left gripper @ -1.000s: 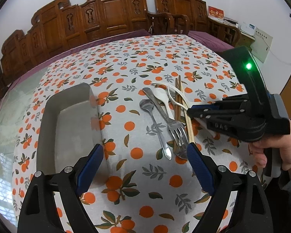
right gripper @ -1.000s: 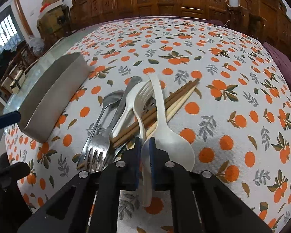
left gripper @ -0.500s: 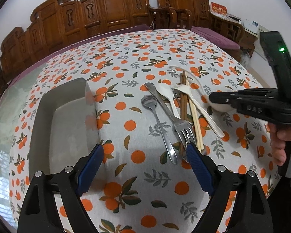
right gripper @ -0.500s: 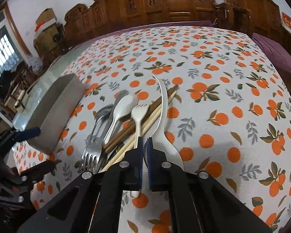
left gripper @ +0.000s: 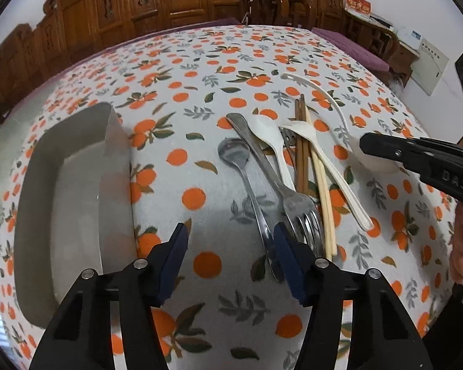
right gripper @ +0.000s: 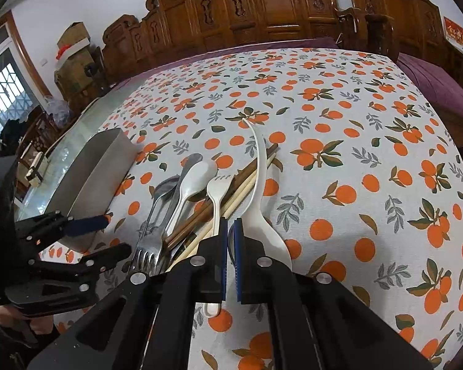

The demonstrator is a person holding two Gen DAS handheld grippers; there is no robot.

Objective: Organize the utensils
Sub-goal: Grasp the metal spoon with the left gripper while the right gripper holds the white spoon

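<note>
White ladle spoon [right gripper: 264, 215] clamped at its bowl in right claw [right gripper: 230, 257], handle arching over chopsticks [right gripper: 231, 191] on tabletop [right gripper: 370, 154]. Left claw [left gripper: 230, 260] closing, nothing between pads, beside steel spoon [left gripper: 247, 185] near metal tray [left gripper: 74, 191].

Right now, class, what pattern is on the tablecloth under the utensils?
The tablecloth is white with oranges and green-grey leaf sprigs, seen best in the right wrist view.

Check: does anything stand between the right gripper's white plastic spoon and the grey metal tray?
Yes. Between the white plastic spoon in the right gripper and the grey metal tray lies the utensil pile: wooden chopsticks, white fork, steel fork. The left gripper, jaws closing with the steel spoon's handle between them, is there.
</note>
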